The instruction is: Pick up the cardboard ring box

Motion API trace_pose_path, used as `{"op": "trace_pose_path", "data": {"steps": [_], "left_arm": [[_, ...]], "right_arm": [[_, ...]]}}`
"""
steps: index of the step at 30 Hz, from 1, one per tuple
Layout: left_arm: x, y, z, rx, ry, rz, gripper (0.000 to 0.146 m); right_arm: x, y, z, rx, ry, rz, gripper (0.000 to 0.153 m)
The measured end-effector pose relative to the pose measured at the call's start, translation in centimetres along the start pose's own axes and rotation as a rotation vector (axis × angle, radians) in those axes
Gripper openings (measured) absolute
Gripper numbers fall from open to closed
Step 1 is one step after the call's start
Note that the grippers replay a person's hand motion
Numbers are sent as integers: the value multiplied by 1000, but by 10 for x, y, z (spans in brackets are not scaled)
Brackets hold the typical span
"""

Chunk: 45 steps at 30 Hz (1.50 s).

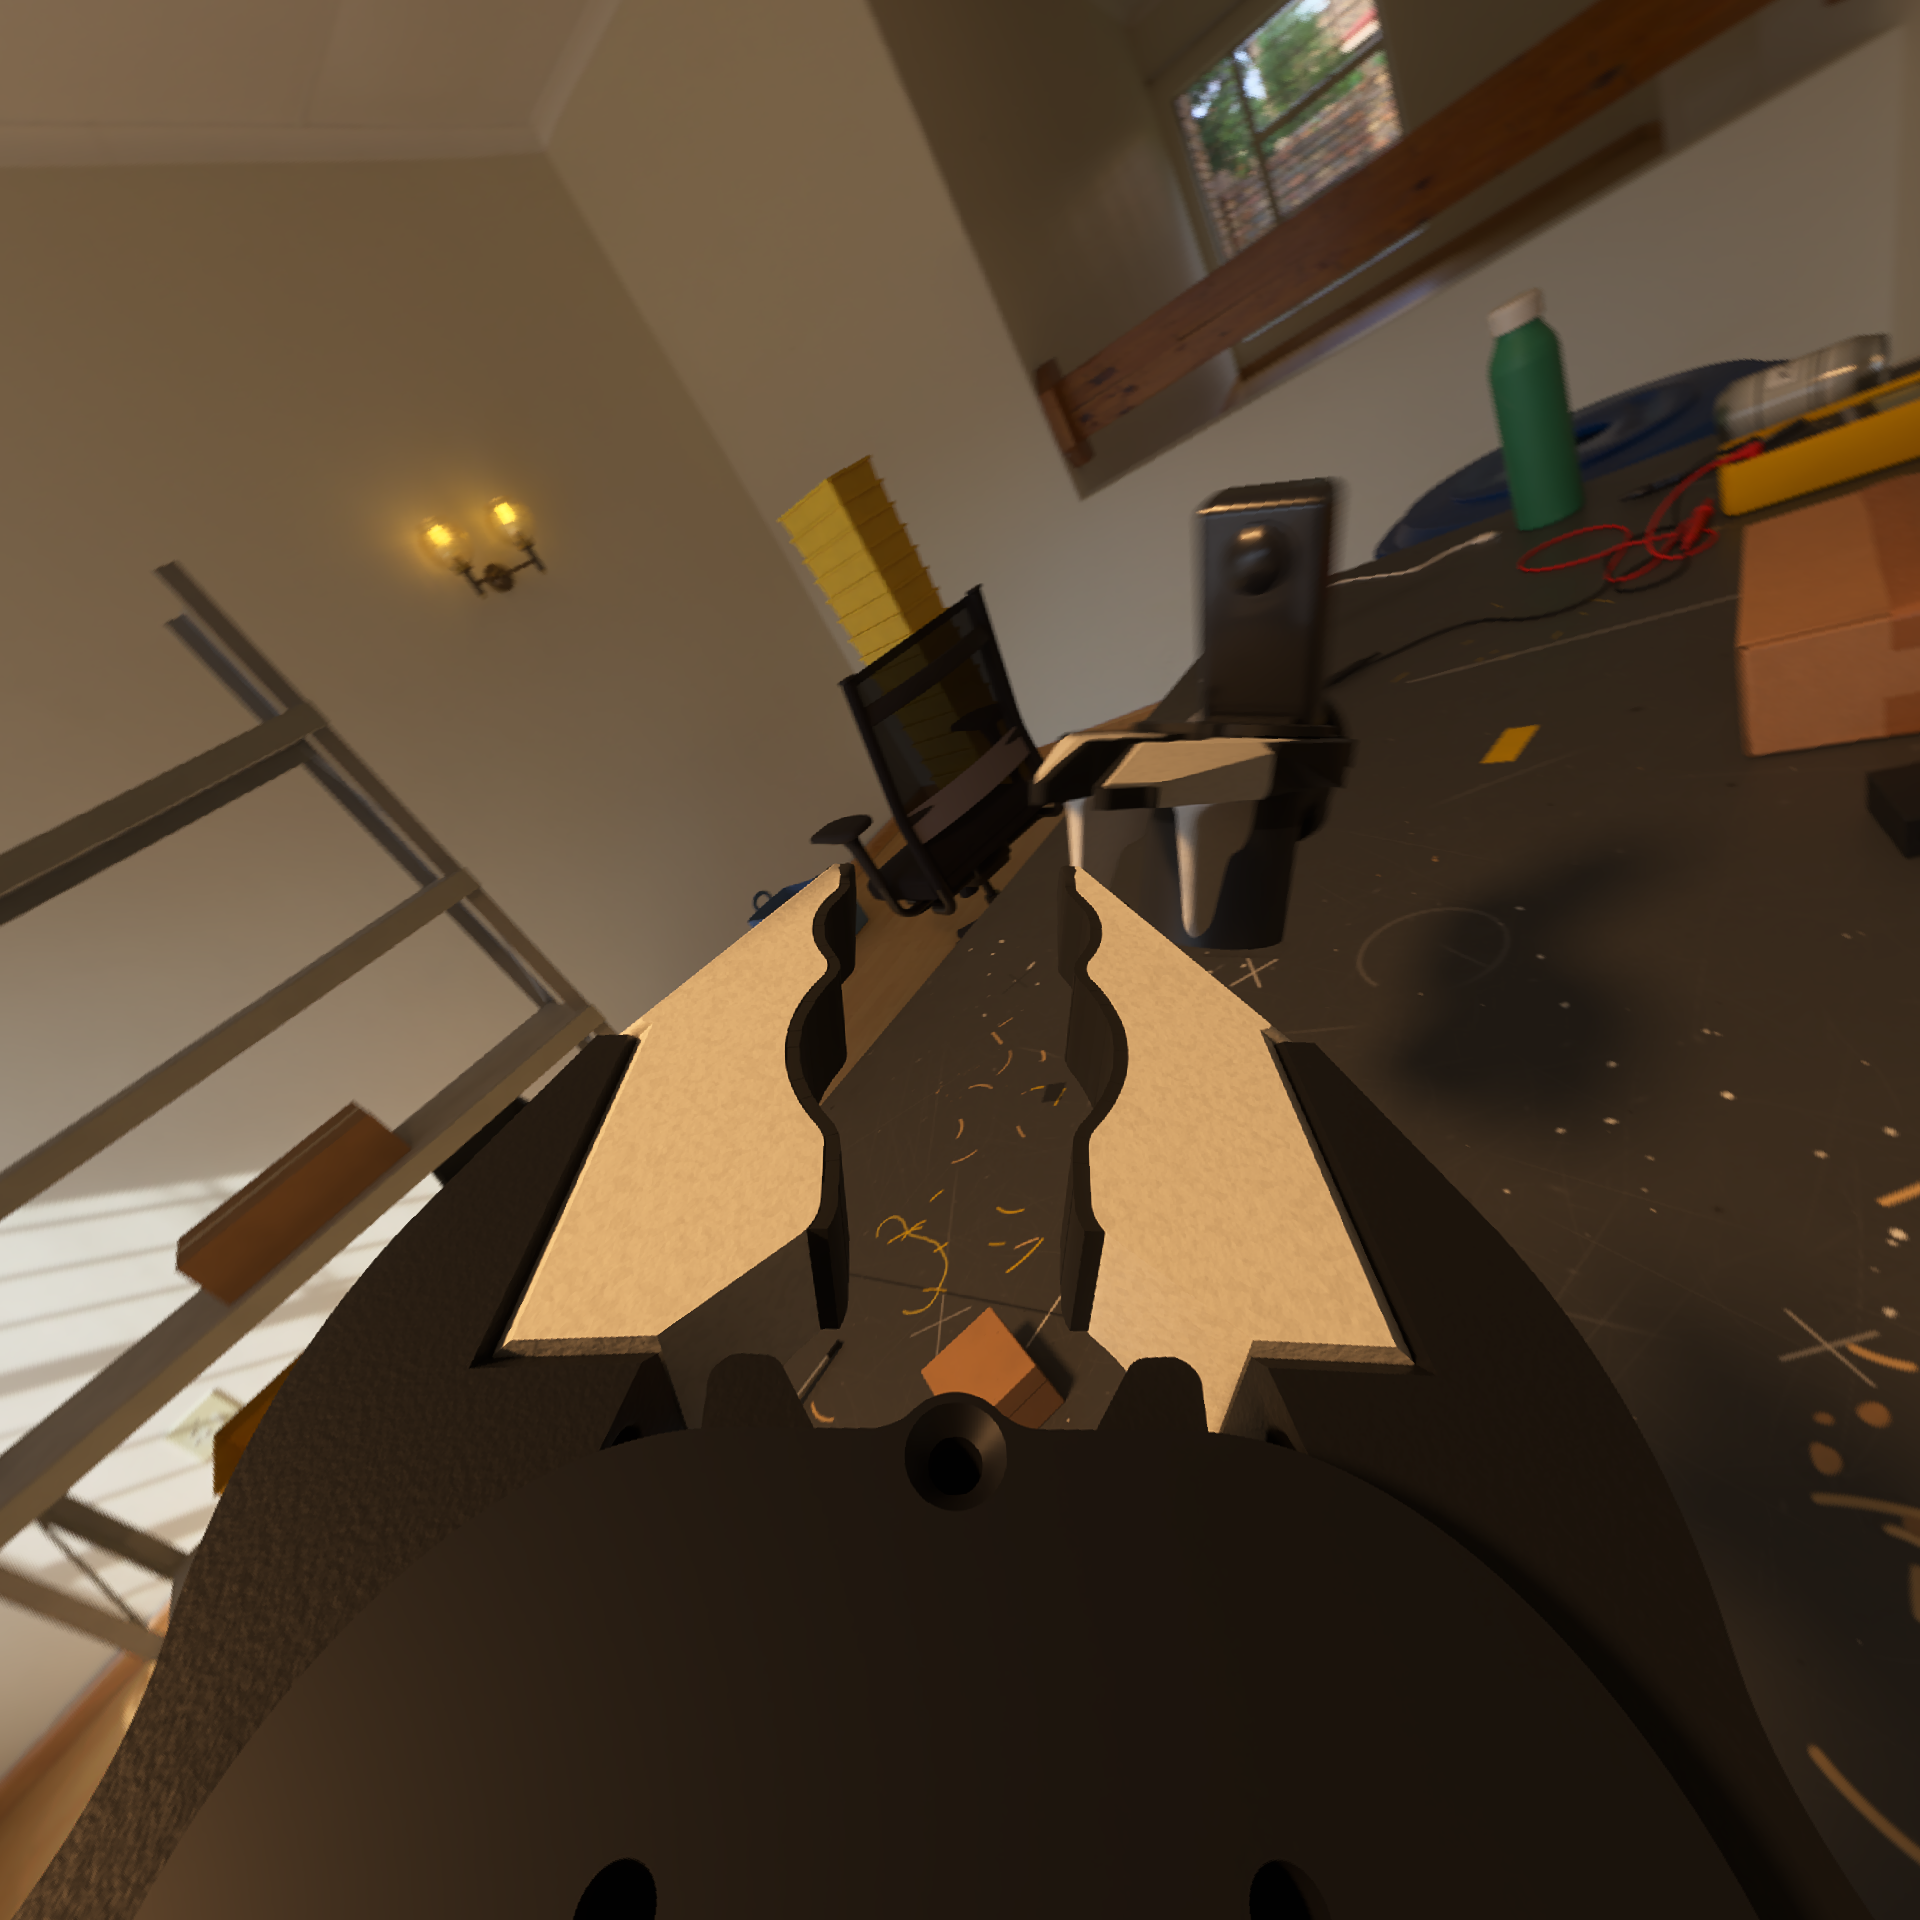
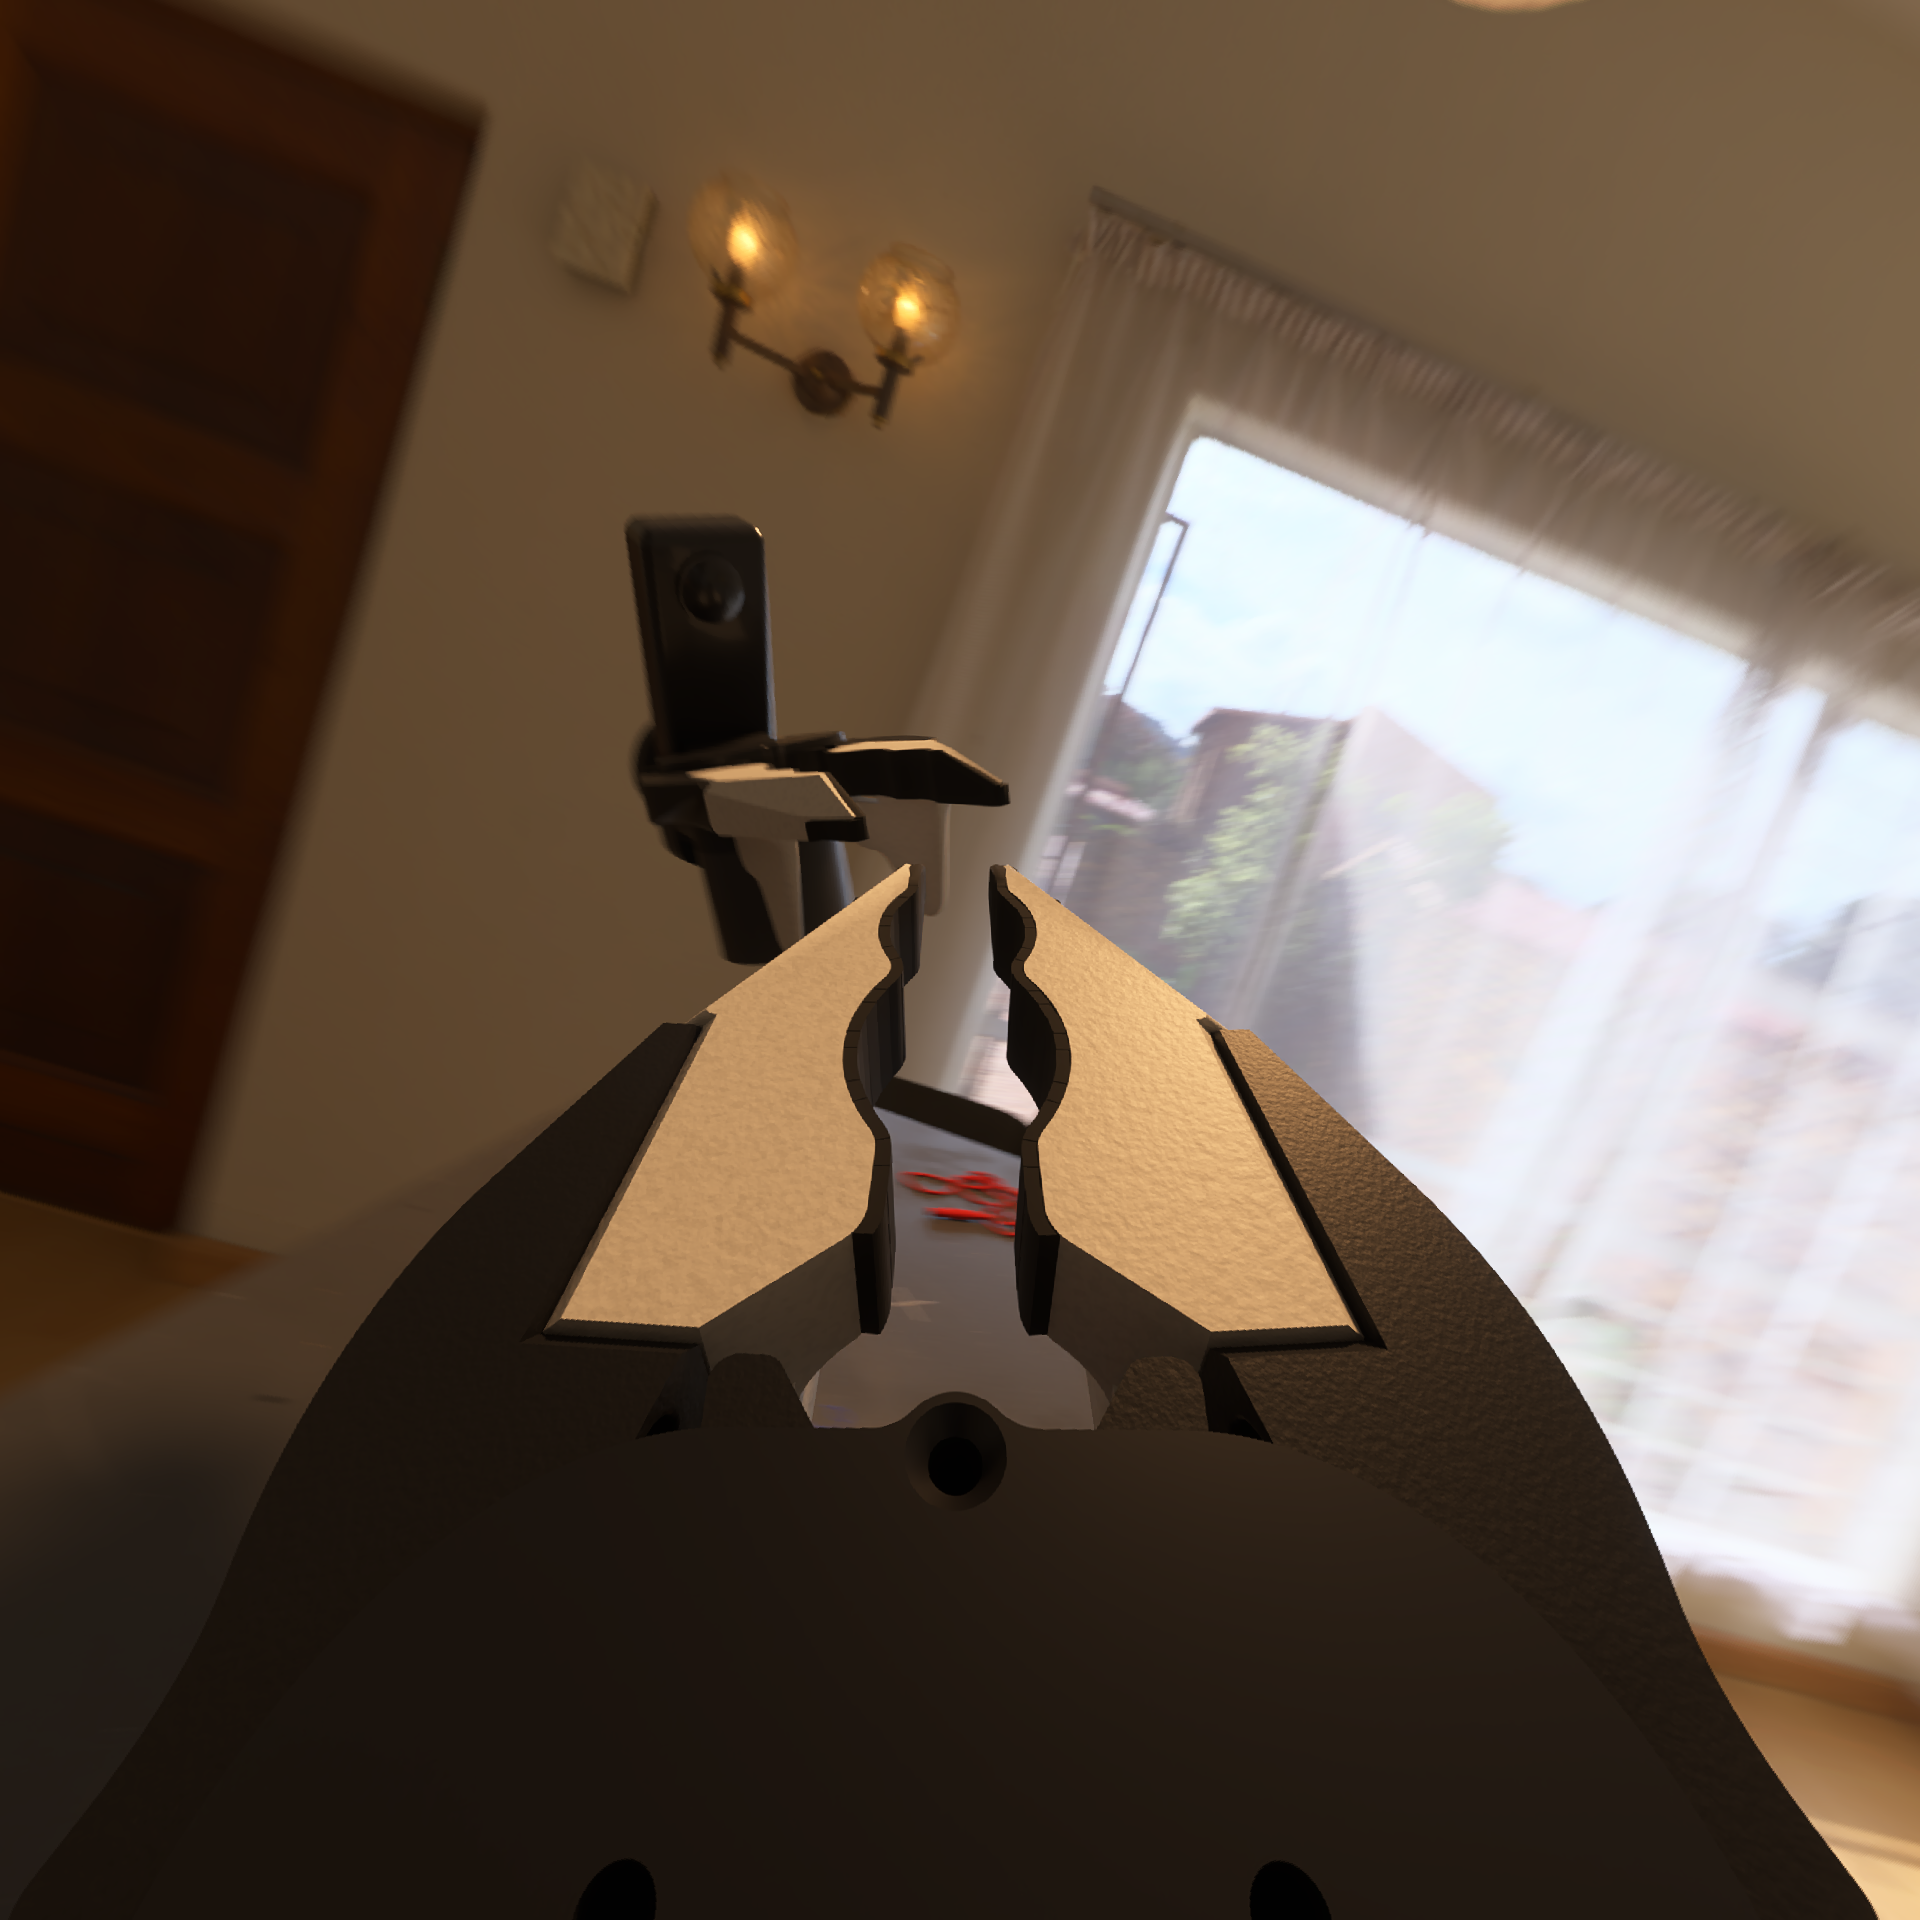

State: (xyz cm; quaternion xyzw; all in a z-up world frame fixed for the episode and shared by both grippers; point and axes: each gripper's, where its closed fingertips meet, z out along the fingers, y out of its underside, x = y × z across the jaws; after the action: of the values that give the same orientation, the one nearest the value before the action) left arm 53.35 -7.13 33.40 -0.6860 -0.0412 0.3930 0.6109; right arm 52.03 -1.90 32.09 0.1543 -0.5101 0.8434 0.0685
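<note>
The left gripper (image 1: 961, 883) sits above a dark work table (image 1: 1558, 1091) with its jaws parted at a moderate width and nothing between them. The cardboard ring box (image 1: 987, 1363), a small brown cube, rests on the table surface low in the left wrist view, near the base of the fingers and slightly toward the right finger. It appears to lie on the table below the gripper; no finger touches it.

The right gripper (image 1: 1101, 774) appears farther off in the same view, above the table edge. In its own wrist view the right gripper (image 2: 951, 878) shows its jaws set to a narrow gap, with nothing held. The left gripper (image 2: 904, 795) is visible beyond those fingertips.

On the far part of the table stand a green bottle (image 1: 1532, 416) with a white cap, a coil of red cable (image 1: 1621, 545), a yellow tool case (image 1: 1818, 457) and a larger cardboard box (image 1: 1829, 634), all well apart from the ring box. A small yellow tag (image 1: 1509, 744) lies flat between the right gripper and the larger box. A black office chair (image 1: 935, 748) stands beyond the table edge, and a metal shelf rack (image 1: 312, 935) stands to the left.
</note>
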Motion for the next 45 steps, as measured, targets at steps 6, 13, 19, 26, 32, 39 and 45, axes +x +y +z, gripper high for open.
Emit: {"op": "trace_pose_path", "data": {"steps": [6,13,19,26,32,39,45], "left_arm": [[-28,23,2,-77,-116,-91,38],[-50,119,53,-274,-216,-530,46],[-24,242,97,-574,-341,-648,60],[6,323,101,-846,-470,-530,79],[21,351,95,-971,-469,-514,78],[21,362,94,-1019,-442,-539,63],[21,367,98,-983,-366,-597,64]], "right_arm": [[13,-16,-10,-63,255,-460,12],[21,-61,-30,-119,465,-882,12],[28,-89,-44,-109,532,-883,12],[35,-98,-53,-117,573,-889,12],[34,-100,-53,-123,579,-901,12],[35,-102,-54,-117,580,-889,12],[38,-96,-52,-134,574,-874,12]]}}
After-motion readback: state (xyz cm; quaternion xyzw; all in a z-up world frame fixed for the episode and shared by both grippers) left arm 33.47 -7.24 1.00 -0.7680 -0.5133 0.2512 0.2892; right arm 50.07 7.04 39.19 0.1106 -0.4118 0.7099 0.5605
